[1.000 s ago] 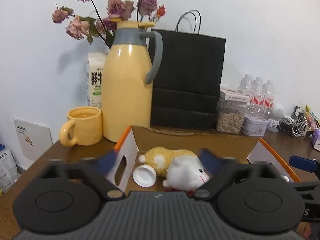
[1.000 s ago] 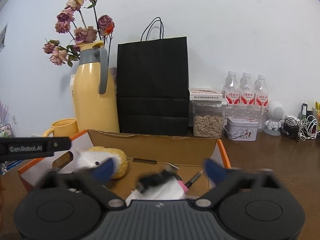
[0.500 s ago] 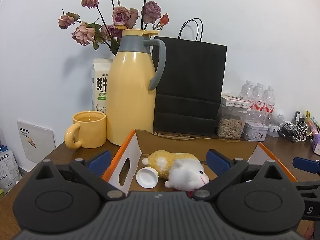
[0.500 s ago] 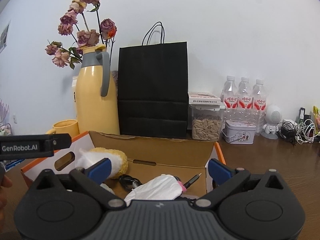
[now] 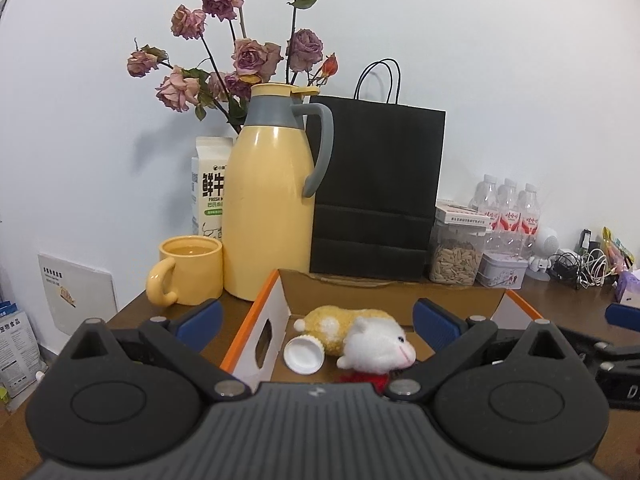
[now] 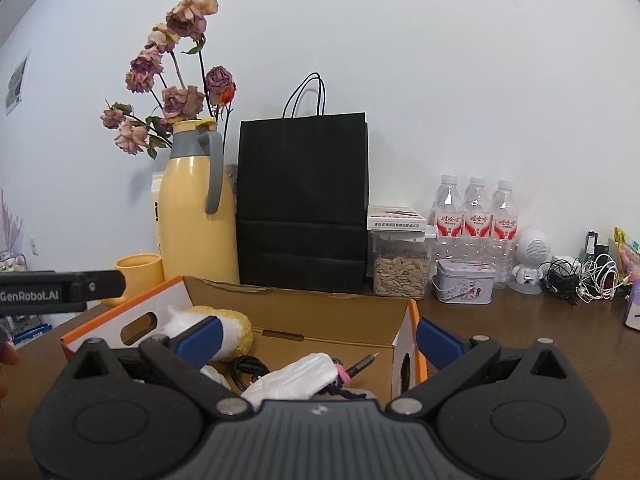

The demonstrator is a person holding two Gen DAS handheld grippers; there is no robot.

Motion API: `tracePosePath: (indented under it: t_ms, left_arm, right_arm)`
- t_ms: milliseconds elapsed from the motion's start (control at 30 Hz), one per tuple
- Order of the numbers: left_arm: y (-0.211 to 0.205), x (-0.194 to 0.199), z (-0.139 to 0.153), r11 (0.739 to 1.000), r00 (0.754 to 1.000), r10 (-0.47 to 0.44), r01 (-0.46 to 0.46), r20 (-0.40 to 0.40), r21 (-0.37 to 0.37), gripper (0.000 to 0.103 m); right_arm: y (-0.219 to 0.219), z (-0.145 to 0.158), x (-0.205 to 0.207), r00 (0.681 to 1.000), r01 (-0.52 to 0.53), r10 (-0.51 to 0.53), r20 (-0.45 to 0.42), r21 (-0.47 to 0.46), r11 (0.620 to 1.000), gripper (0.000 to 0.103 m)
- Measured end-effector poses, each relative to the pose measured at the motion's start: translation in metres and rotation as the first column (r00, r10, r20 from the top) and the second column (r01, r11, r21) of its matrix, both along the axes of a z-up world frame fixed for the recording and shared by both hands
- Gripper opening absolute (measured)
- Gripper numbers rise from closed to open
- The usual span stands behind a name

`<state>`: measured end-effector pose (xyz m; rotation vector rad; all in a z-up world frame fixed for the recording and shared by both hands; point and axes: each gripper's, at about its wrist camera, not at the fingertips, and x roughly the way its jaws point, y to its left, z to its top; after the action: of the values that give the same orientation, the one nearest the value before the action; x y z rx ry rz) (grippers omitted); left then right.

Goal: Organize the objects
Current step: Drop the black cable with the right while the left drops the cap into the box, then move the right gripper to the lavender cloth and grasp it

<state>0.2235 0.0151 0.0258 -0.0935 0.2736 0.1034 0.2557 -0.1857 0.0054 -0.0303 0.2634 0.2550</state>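
An open cardboard box [image 5: 392, 290] [image 6: 320, 312] with orange-edged white flaps sits on the brown table. Inside lie a yellow-and-white plush toy [image 5: 360, 334] [image 6: 236, 328], a white round cap [image 5: 302, 354], a white cloth pouch [image 6: 296, 378], a black cable [image 6: 248, 366] and a pen [image 6: 360, 364]. My left gripper [image 5: 316, 322] hovers open above the box's near left side, holding nothing. My right gripper [image 6: 318, 336] hangs open over the box's near edge, also with nothing between its blue pads.
Behind the box stand a yellow thermos [image 5: 268, 200], a yellow mug [image 5: 188, 276], a milk carton [image 5: 208, 196], dried roses [image 5: 240, 56] and a black paper bag [image 5: 376, 196]. A seed jar [image 6: 400, 264], tin [image 6: 464, 286], water bottles [image 6: 476, 216] and cables [image 6: 584, 276] crowd the right.
Both grippers have risen and pulled back a little, so the box and its contents sit lower in view. Their blur has gone. The box contents have not moved.
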Motion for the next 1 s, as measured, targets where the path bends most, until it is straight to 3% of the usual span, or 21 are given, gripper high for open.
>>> tracePosePath:
  t_ms: [333, 1000]
  left_arm:
    - [0.008, -0.04, -0.001, 0.999, 0.999, -0.035, 0.036, -0.02, 0.029, 0.103]
    - [0.028, -0.11, -0.022, 0.998, 0.985, -0.028, 0.036, -0.173, 0.044, 0.103]
  right_arm:
    - [-0.018, -0.002, -0.041, 1.0, -0.008, 0.007, -0.016, -0.037, 0.999, 0.103]
    - [-0.054, -0.037, -0.118, 0.974, -0.095, 0.079, -0.212, -0.07, 0.993, 0.103]
